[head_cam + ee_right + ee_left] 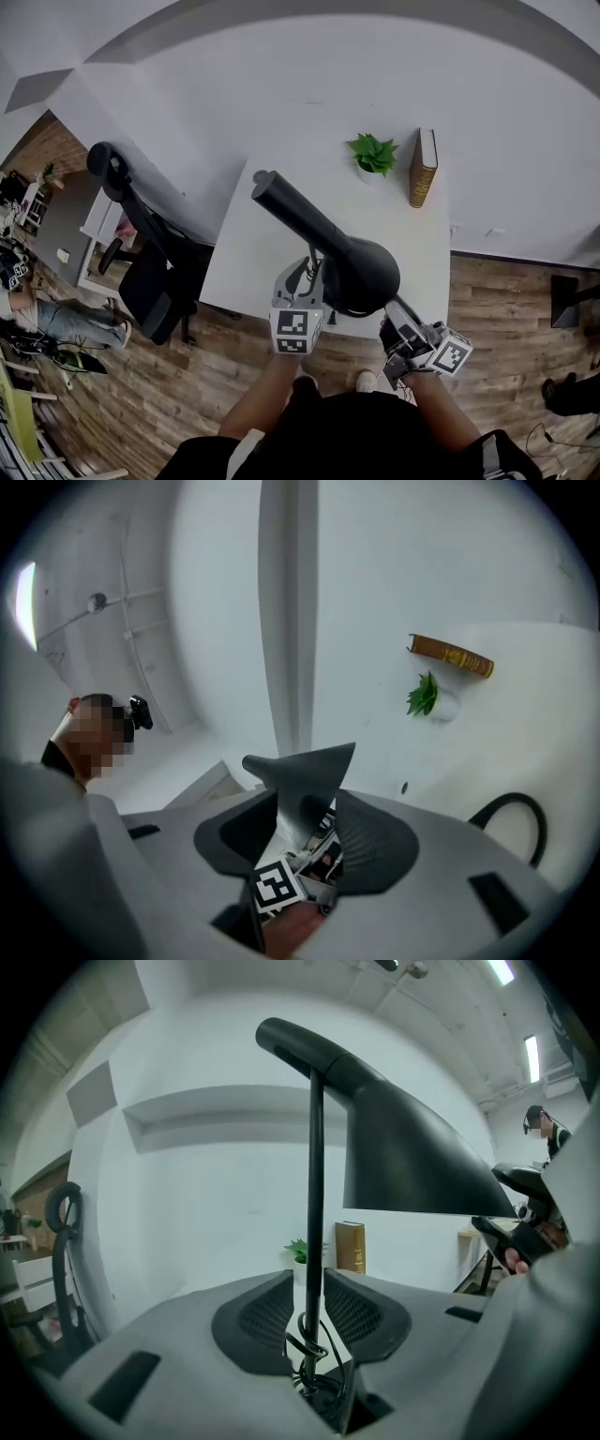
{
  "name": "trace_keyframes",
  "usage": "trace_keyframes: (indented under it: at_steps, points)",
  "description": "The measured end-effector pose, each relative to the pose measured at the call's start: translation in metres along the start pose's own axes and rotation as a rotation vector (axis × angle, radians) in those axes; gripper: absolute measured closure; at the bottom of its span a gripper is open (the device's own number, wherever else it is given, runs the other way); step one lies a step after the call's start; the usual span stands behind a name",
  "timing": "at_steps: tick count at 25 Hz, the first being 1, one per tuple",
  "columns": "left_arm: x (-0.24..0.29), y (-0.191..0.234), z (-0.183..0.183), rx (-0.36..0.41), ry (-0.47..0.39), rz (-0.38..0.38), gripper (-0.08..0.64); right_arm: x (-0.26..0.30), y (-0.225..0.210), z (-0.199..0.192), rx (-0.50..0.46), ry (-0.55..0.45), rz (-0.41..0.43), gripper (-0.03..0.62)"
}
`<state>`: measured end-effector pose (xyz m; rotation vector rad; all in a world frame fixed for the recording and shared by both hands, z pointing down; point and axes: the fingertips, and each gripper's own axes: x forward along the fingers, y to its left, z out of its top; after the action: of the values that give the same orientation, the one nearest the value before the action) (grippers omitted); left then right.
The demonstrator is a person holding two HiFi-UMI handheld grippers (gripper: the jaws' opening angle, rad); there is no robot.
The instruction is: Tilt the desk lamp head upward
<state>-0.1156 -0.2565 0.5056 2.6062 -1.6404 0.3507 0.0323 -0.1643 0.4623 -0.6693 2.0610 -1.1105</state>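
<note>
The lamp sits at the near edge of the table (267, 253), with its black head (361, 272) hanging over that edge, just in front of us. Our left gripper (314, 1283) pinches the thin stem (315, 1176) low down, a pad pressed to each side, so the base should stay put. Our right gripper (305, 803) is under the head and nips its rim between its pads.

Both holds look set, so we judge the preparation to be done. The tilt itself is not. From the left gripper view the head's open mouth faces downward with its rim close to level. What is left is to lift the rim with the right gripper while the left one steadies the stem, then let go. The plant (373, 153) and book (424, 167) stand well clear at the far side.
</note>
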Motion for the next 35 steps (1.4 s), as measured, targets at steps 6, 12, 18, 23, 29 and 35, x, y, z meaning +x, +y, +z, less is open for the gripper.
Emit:
trace_keyframes:
  at_steps: [6,12,18,23,29,35]
  points:
    - [0.004,-0.004,0.0,0.028,-0.016,-0.001,0.522,0.002,-0.009,0.003,0.104,-0.032,-0.025,0.526]
    - [0.004,-0.004,0.0,0.033,-0.029,-0.03,0.522,0.0,-0.009,0.003,0.121,-0.016,-0.025,0.531]
    - [0.006,-0.005,0.0,0.036,-0.029,-0.06,0.522,-0.005,-0.001,0.012,0.116,-0.013,0.001,0.539]
    - [0.004,-0.004,0.001,0.036,-0.038,-0.054,0.523,-0.013,0.012,0.024,0.215,-0.065,0.046,0.561]
    - [0.005,-0.002,0.0,0.031,-0.05,-0.046,0.523,-0.021,0.048,0.053,0.226,-0.138,0.109,0.58]
    - [0.004,-0.003,-0.001,0.02,-0.054,-0.044,0.523,-0.025,0.08,0.073,0.181,-0.173,0.145,0.58]
